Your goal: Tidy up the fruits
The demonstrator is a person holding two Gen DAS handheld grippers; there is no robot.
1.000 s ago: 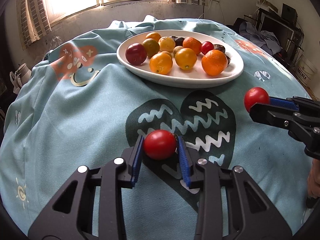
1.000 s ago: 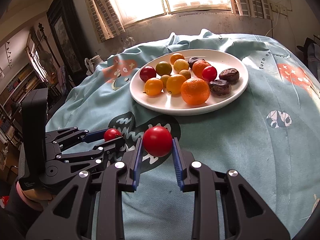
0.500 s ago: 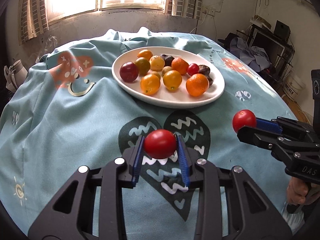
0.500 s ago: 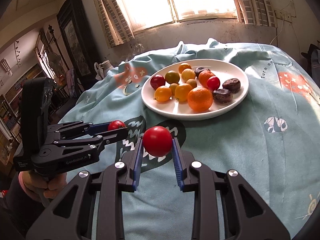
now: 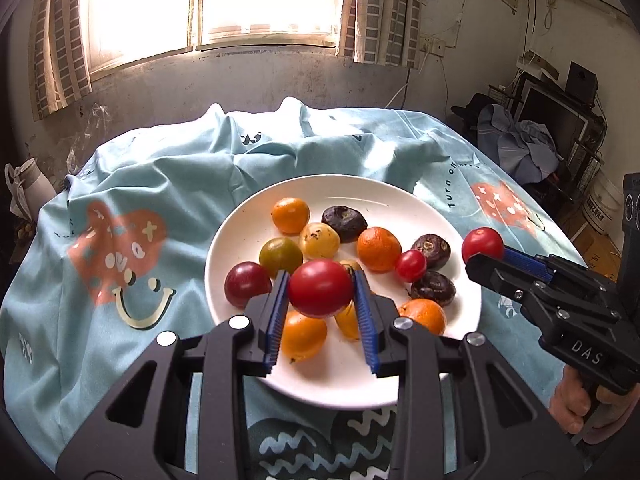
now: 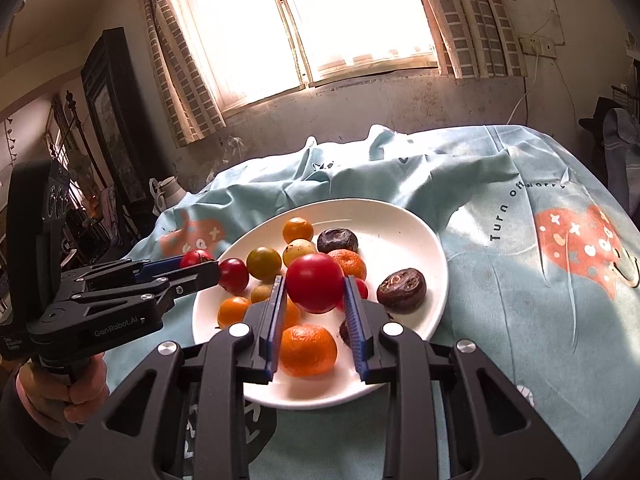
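Observation:
A white plate (image 5: 400, 196) on the light-blue cloth holds several fruits: oranges, yellow and red tomatoes, and dark wrinkled fruits. My left gripper (image 5: 320, 292) is shut on a red tomato (image 5: 320, 288) and holds it above the plate's near side. My right gripper (image 6: 316, 290) is shut on another red tomato (image 6: 315, 282), also above the plate (image 6: 424, 236). The right gripper shows in the left wrist view (image 5: 484, 250) over the plate's right rim. The left gripper shows in the right wrist view (image 6: 198, 262) at the plate's left rim.
The light-blue printed cloth (image 5: 132, 184) covers the round table and bunches up in folds behind the plate. A wall with a bright window stands behind. Furniture and clothes (image 5: 528, 140) stand at the right, a dark cabinet (image 6: 108, 120) at the left.
Both grippers have risen and moved forward from the near part of the table to above the plate, each still holding its red tomato.

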